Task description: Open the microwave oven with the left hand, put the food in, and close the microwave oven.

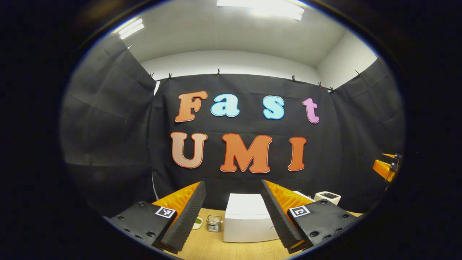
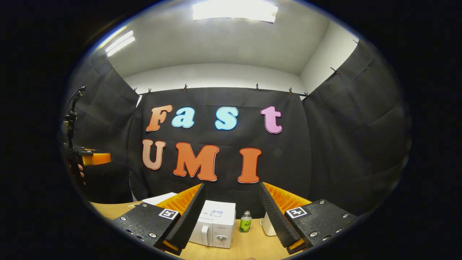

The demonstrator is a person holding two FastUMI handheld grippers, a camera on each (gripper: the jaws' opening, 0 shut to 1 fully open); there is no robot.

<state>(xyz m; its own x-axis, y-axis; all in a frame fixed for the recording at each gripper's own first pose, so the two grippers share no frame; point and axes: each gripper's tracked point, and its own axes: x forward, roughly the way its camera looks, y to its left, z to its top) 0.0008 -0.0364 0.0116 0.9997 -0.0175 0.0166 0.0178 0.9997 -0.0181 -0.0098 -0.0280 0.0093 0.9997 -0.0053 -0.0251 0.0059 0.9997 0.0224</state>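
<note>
Microwave oven, rigid and heavy, stands mid-worktop, door shut; grasp its vertical handle. Left claw and right claw: wide open, empty.

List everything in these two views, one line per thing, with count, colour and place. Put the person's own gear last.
microwave oven: one, white, door shut, on the table, centre.
table: one, light wood, along the bottom of both views.
bottle: one, green label, standing right of the microwave oven.
metal container: one, silver, left of the microwave oven.
small dish: one, white with something green, beside the metal container.
toaster-like appliance: one, white, back right.
ceiling lights: two, white, overhead.
left hand-held gripper: one, open, in the air.
right hand-held gripper: one, open, in the air.
</note>
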